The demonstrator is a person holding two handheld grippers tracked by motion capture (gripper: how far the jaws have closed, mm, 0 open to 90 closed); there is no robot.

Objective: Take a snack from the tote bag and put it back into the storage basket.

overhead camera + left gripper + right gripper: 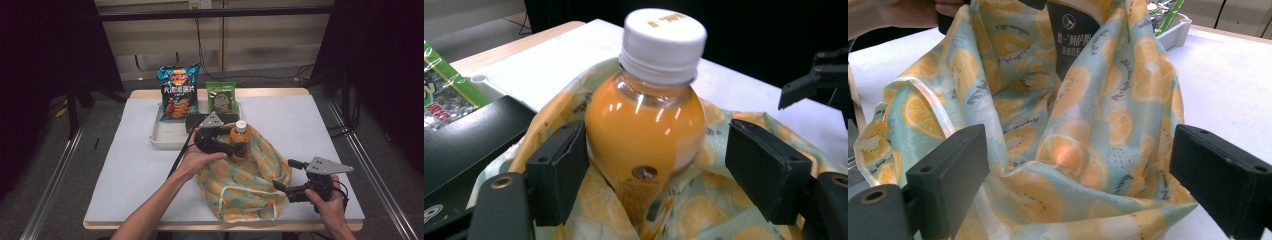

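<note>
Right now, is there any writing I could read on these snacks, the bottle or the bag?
Chip bag: large white Chinese characters, too blurred to read.
Green packet: print too small.
Bottle cap: faint orange marks, unreadable.
Bottle label, right gripper view: white Chinese characters, blurred.
Fruit-print bag: small script, illegible.

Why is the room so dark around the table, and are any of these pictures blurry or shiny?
High view: light falls on the table, surroundings near black. Left gripper view: bright glints on the orange bottle, its white cap slightly soft. Right gripper view: the fruit-print bag looks soft, washed out.
</note>
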